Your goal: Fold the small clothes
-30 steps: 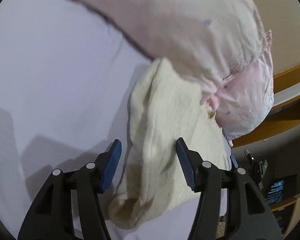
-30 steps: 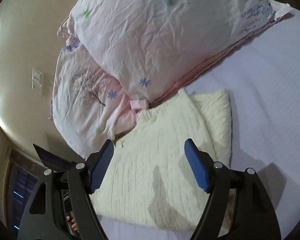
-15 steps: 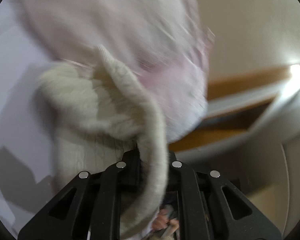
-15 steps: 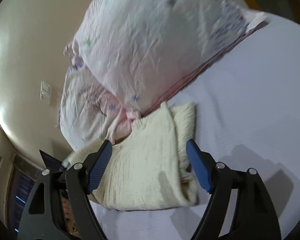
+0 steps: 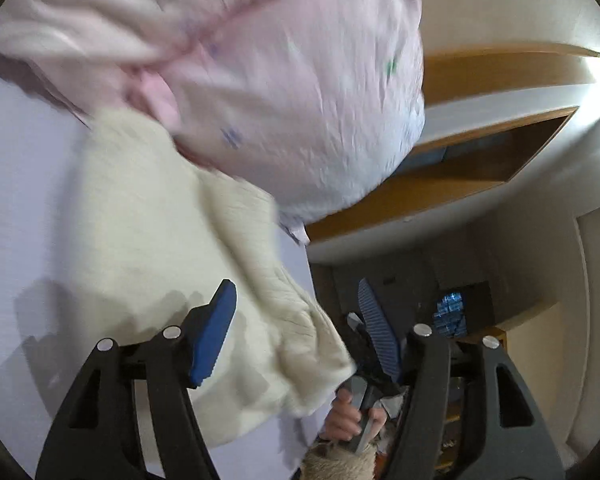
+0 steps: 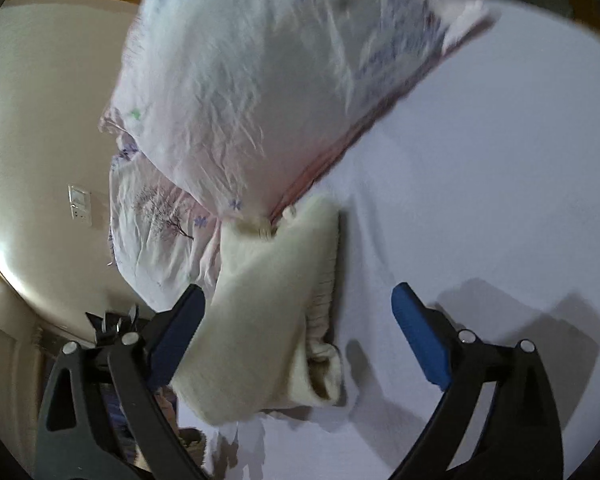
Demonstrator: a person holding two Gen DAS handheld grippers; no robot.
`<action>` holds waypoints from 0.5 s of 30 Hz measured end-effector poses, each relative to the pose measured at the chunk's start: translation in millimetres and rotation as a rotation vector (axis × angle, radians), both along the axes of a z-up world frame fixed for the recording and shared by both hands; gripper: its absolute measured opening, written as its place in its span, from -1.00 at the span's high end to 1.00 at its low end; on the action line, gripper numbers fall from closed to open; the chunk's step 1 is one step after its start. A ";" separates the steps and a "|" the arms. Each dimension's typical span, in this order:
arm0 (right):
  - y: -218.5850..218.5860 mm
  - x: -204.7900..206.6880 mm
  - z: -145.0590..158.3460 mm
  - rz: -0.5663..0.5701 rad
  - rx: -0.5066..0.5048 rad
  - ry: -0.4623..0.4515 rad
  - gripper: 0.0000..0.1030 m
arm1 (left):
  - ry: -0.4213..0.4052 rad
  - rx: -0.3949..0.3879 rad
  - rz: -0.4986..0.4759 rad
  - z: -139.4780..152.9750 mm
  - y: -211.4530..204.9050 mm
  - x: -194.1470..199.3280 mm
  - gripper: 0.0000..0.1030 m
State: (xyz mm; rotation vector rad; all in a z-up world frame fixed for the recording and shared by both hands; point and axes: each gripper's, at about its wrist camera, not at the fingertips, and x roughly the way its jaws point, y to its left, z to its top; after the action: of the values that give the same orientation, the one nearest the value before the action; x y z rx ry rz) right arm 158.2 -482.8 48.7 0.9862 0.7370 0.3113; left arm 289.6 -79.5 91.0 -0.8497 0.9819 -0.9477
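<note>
Cream knit, the small garment (image 6: 268, 312) lies doubled over on the white bedsheet (image 6: 480, 200), its far end touching the floral pillow (image 6: 260, 80). One fold looks made, though edges bunch loosely; tidying remains. The left gripper (image 5: 296, 316) and right gripper (image 6: 296, 316) both gape, holding nothing.

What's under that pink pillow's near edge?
The far end of the cream knit garment runs up to the pink pillow and seems tucked under its edge. Both lie on the white sheet. How far the knit reaches underneath is hidden.
</note>
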 end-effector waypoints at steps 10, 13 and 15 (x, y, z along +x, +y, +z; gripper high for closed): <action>34.2 17.7 10.1 0.019 -0.149 0.078 -0.82 | 0.048 0.365 0.080 -31.7 28.5 -14.8 -0.30; 30.5 26.4 -5.7 0.037 -0.082 0.161 -0.82 | 0.066 0.389 0.068 -45.2 12.0 -17.0 -0.39; 32.8 34.5 -14.4 0.073 -0.044 0.190 -0.82 | 0.068 0.408 0.056 -48.9 4.3 -15.0 -0.51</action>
State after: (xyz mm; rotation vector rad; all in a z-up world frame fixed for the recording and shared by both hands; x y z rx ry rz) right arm 192.7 -450.0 34.3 0.9570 0.9501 0.2658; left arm 274.5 -75.3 42.1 -0.5641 1.1550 -0.6416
